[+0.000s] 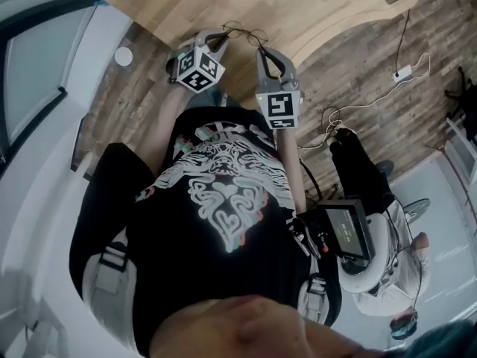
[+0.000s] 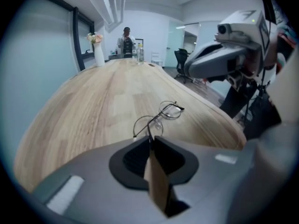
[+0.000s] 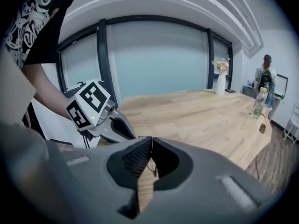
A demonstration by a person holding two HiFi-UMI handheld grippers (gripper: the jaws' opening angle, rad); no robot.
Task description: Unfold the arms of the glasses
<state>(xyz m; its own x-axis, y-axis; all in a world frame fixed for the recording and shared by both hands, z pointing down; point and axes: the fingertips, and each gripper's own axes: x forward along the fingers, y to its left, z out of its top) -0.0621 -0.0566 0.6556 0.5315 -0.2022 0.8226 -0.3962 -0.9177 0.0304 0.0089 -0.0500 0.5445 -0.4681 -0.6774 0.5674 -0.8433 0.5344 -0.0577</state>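
Observation:
Thin wire-framed glasses (image 1: 240,30) with round lenses (image 2: 171,110) lie on the light wooden table (image 1: 313,6) near its curved front edge. My left gripper (image 2: 150,137) is shut, and one thin arm of the glasses runs straight into its closed tips. In the head view the left gripper (image 1: 218,40) sits at the left end of the glasses, and my right gripper (image 1: 262,52) at their right end. The right gripper (image 3: 150,139) is shut too. A thin dark wire (image 3: 153,164) shows just past its tips; whether it is pinched is unclear.
A white vase with flowers (image 2: 97,50) and bottles (image 2: 138,54) stand at the table's far end, where a person (image 2: 126,42) stands. The table edge (image 2: 219,120) curves close by the glasses. Cables (image 1: 373,95) and a screen (image 1: 346,228) lie on the floor.

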